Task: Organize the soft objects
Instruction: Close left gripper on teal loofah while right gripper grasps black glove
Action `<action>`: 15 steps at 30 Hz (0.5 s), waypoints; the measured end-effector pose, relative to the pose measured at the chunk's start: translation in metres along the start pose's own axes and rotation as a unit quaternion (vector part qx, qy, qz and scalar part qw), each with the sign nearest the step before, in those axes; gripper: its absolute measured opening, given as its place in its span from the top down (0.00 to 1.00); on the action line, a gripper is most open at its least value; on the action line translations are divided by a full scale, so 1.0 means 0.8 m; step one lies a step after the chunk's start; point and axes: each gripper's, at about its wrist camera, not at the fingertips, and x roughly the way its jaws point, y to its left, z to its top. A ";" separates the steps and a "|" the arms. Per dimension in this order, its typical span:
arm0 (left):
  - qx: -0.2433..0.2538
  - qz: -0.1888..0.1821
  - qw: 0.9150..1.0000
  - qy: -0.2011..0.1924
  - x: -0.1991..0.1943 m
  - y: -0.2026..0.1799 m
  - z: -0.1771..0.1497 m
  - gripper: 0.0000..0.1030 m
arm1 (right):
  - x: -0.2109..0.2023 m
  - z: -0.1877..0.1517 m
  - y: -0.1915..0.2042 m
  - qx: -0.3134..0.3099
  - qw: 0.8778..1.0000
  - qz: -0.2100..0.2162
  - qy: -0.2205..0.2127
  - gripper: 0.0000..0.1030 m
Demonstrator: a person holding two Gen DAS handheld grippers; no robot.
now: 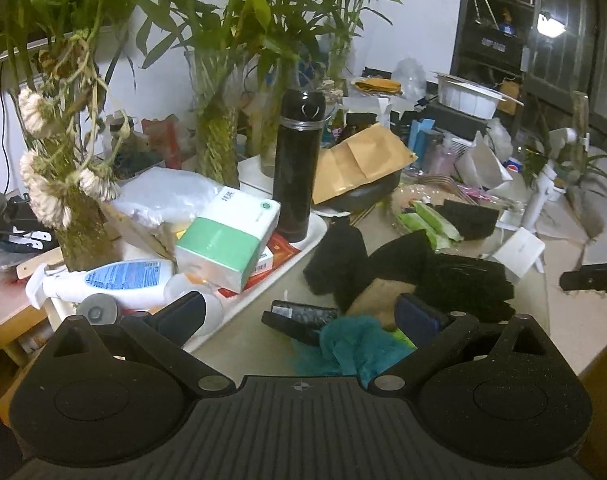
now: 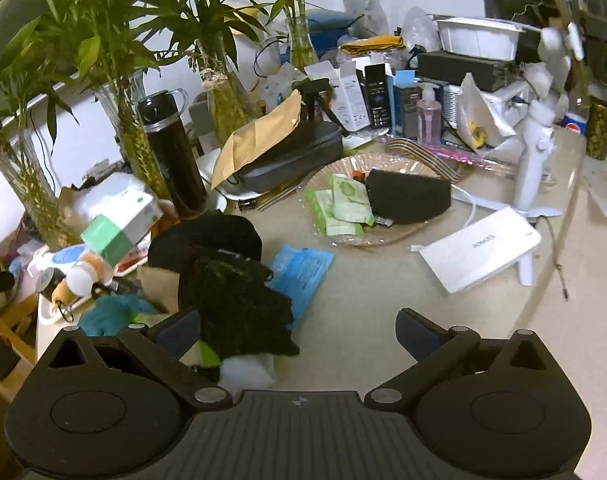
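A heap of black soft cloths lies on the round table, with a teal fluffy piece at its near side. My left gripper is open and empty, just above the teal piece. In the right wrist view the same black pile and teal piece sit at lower left, with white stuffing under the pile. My right gripper is open and empty, with its left finger beside the pile. Another black cloth lies on a clear plate.
A black flask, a tissue pack and a lotion bottle crowd a white tray at left. Bamboo vases stand behind. A blue packet, a white box and a white stand lie to the right.
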 end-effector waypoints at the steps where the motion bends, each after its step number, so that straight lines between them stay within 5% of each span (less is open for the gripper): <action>1: -0.003 0.000 1.000 -0.002 0.002 0.003 -0.003 0.00 | 0.007 -0.001 -0.002 -0.005 1.000 0.005 -0.002 0.00; 9: 0.004 0.017 1.000 0.011 0.023 0.013 -0.015 0.00 | 0.059 -0.004 0.000 -0.050 0.997 0.055 0.013 0.00; 15: -0.027 -0.007 0.999 0.044 0.040 0.022 -0.019 0.00 | 0.092 -0.007 0.011 -0.063 0.994 0.082 0.032 0.01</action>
